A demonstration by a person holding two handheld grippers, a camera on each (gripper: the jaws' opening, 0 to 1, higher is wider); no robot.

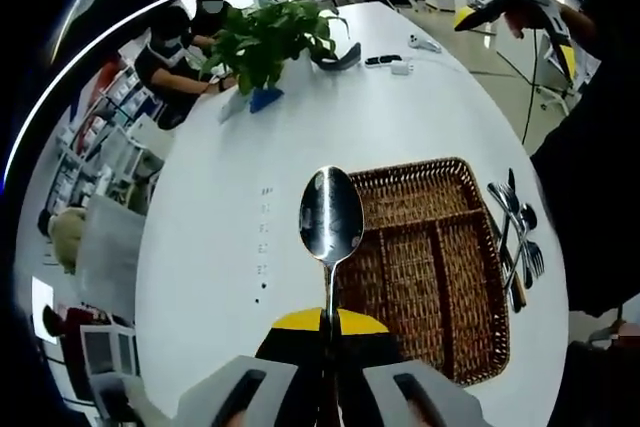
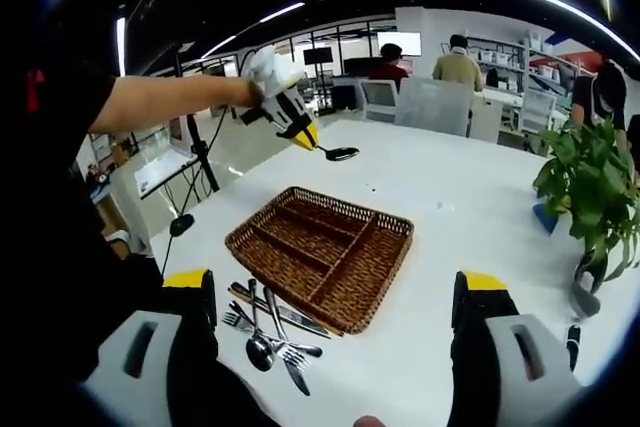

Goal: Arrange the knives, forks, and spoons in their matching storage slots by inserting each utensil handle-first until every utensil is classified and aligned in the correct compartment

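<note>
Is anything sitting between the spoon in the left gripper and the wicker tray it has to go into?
Nothing visible. The left gripper holds the spoon in the air above the table, and the wicker tray lies open, its compartments bare.

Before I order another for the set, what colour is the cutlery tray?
Brown woven wicker tray, seen best in the right gripper view.

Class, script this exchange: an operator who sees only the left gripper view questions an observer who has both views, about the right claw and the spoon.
Operator: Is the right claw carrying anything?
Observer: No. The right claw is open and empty.
Operator: Where does my spoon sit relative to the basket?
Observer: The left claw holds the spoon in the air beyond the basket's far edge, not over a slot.
</note>
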